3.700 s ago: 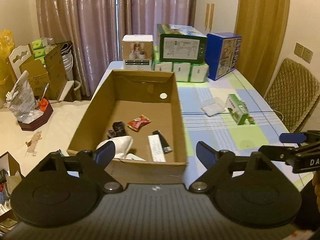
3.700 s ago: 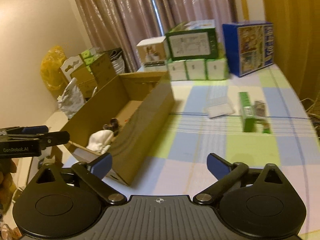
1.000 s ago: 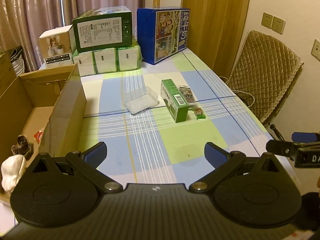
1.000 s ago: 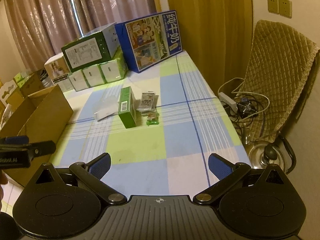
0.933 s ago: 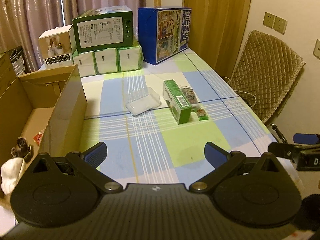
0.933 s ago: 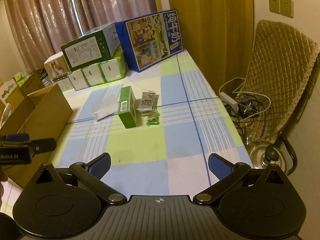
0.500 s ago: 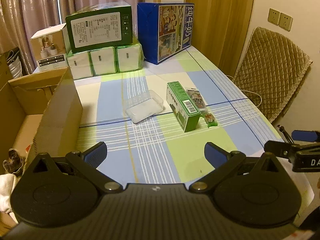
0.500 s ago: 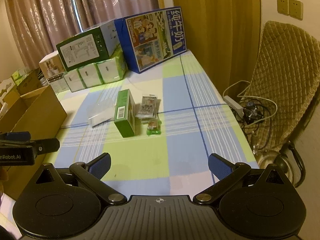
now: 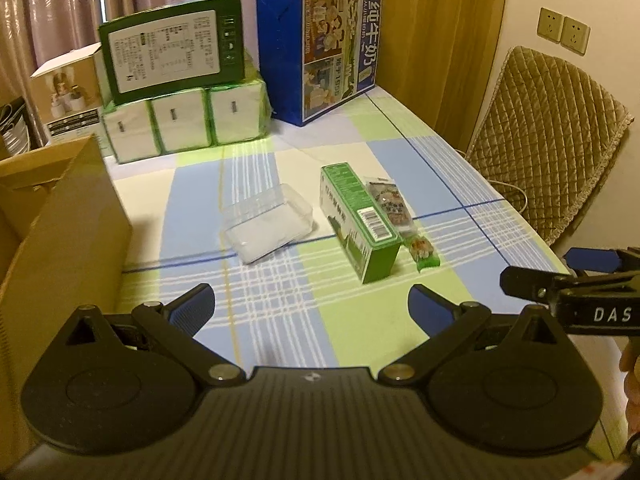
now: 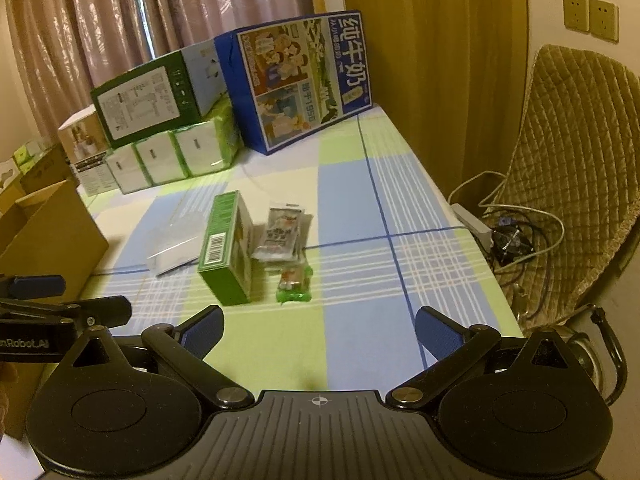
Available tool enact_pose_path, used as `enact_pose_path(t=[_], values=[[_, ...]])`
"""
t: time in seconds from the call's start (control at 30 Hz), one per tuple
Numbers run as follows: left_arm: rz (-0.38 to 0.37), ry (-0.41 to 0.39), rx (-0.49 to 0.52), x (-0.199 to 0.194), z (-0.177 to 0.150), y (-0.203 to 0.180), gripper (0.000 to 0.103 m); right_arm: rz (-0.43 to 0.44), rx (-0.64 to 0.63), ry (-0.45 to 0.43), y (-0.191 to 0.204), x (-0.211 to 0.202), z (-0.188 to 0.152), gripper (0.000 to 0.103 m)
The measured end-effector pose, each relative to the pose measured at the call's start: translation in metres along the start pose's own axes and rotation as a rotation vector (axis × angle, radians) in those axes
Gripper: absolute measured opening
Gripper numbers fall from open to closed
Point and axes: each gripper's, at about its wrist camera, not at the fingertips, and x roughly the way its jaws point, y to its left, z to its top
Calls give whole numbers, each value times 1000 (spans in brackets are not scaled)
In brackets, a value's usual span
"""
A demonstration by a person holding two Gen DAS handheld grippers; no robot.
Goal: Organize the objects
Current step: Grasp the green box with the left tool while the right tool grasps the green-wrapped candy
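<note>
A small green carton [image 9: 360,220] [image 10: 226,248] lies on the checked tablecloth. Beside it are a flat snack packet [image 9: 390,204] [image 10: 282,232], a small green sweet wrapper [image 9: 422,252] [image 10: 294,282] and a clear plastic box [image 9: 268,228] [image 10: 172,250]. An open cardboard box [image 9: 60,216] [image 10: 52,224] stands at the left. My left gripper [image 9: 310,308] is open and empty, short of the carton. My right gripper [image 10: 320,334] is open and empty too, just before the wrapper.
At the table's back stand a blue milk carton [image 9: 320,52] [image 10: 300,76], a green box [image 9: 172,60] on tissue packs [image 9: 180,124], and a white box [image 9: 68,92]. A quilted chair [image 9: 548,136] [image 10: 572,184] and floor cables [image 10: 512,236] are on the right.
Both grippers swung right, away from the cardboard box, and have moved closer to the green carton and packets. Both stay open and empty.
</note>
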Motion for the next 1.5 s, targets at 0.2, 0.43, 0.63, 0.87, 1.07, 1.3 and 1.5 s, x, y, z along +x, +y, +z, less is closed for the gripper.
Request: enact_pose_path(t=[0.2,0.43,0.63,0.87,1.07,1.3,1.5], values=[[-27,8,22,33,3,-14,87,-20,-20,76,-8,30,-3,73],[-83,-7,14,66,7,-25,73,-54,-40,90,-12,45,-1,69],[-97,-15,6,89,15,-33,50,-67,11,103,-21,49,1,69],[-51,-4,44,91,14,-34,25,-30,10,97,-21,57,5,59],[1,11,61,63,-7,-16,25,69,-22,75,-5,77,13,46],[10,6,58,48,-14,-7,28,66,-72,85,10,112,16,38],[-4,9,100,58,-4,-8,29,43,-98,83,14,117,15,20]])
